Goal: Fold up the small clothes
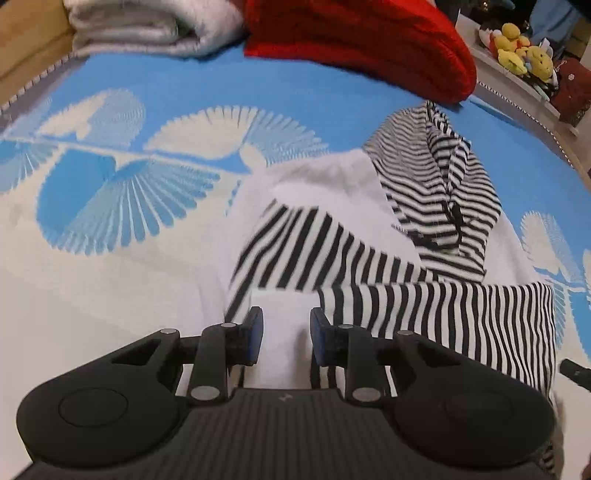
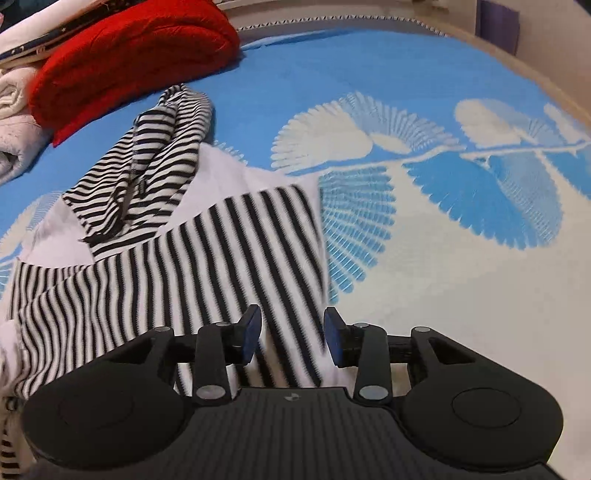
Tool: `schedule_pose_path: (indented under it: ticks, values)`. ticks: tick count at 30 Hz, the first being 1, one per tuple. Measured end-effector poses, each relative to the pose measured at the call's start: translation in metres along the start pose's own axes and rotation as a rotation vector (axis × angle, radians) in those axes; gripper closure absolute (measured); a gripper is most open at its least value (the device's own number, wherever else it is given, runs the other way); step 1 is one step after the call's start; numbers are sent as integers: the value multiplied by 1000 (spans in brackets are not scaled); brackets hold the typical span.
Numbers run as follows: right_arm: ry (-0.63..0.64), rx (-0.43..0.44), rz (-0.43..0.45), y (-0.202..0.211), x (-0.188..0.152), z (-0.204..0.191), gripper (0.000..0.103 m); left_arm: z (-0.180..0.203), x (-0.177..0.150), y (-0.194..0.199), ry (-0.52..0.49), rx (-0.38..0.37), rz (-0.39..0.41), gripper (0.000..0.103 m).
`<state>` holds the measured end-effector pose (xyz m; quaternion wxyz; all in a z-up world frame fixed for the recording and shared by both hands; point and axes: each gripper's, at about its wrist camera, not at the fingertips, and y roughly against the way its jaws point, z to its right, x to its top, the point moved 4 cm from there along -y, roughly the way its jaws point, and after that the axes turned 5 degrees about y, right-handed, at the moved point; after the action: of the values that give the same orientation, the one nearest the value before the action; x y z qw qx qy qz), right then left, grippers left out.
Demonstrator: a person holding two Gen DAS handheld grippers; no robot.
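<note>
Striped garment (image 1: 424, 306) lies on a blue patterned blanket (image 1: 147, 110); left gripper (image 1: 286, 334) and right gripper (image 2: 291, 334) hover above, fingers spread, pinching nothing.

Premises: a home, most likely a bedroom. The work surface is a bed (image 1: 258, 92) covered with a blue and cream woven blanket (image 2: 424, 92) bearing a fan-leaf pattern and a stitched border. Household laundry lies on it: a folded white towel (image 1: 147, 33), a red knitted garment (image 1: 362, 40) and a small striped and white child's top (image 1: 436, 192). A pale shelf (image 1: 517, 79) just beside the bed carries yellow soft toys (image 1: 517, 48). Wooden furniture edging shows at the blanket's border. Furnishings and contents are domestic throughout.
</note>
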<state>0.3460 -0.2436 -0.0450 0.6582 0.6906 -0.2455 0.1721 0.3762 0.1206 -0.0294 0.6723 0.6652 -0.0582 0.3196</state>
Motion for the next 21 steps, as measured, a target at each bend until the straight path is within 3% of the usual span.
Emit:
schedule_pose_path:
  ticks: [4,7,13,18,21]
  values:
    - [25,-25,18,8,3,8,64,9,3,2,-54,-4,64,72]
    - [54,-49,9,9,4,14,64,21,11,-8,-96,-28,66,72]
    - [56,-100,-20,5,6,35,64,64,72,-32,-172,-87,156,72]
    - [70,-95,-44,-1,2,35,64,115,134,-98,-188,-160,112,73]
    - [75,-86,-53,-2,2,35,64,144,169,-149,-248,-135,88,73]
